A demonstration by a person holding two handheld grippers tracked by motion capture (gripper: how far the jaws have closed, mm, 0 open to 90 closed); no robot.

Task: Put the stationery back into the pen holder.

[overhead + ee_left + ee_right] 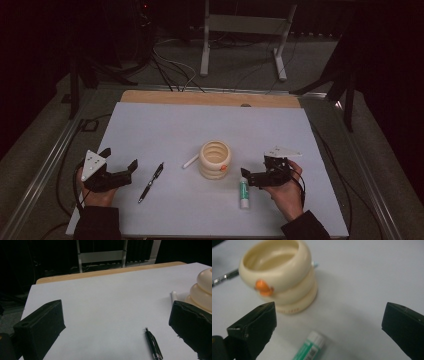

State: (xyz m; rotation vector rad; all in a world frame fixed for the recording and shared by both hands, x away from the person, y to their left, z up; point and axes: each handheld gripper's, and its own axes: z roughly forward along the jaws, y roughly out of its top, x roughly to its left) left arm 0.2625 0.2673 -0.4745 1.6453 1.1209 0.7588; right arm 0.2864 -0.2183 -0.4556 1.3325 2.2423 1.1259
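- grippers: left gripper (pixel 120 162) jaws spread wide, holding nothing; right gripper (pixel 246 175) jaws spread wide too, empty.
- black pen (pixel 151 182) lies on the white sheet (pixel 165 125) just beside the left gripper.
- green glue stick (pixel 243 193) lies just below the right gripper, near the cream cup (pixel 215 159).

Glue stick (pixel 310 349) (blurred, perhaps labelled) cut off by bottom edge.
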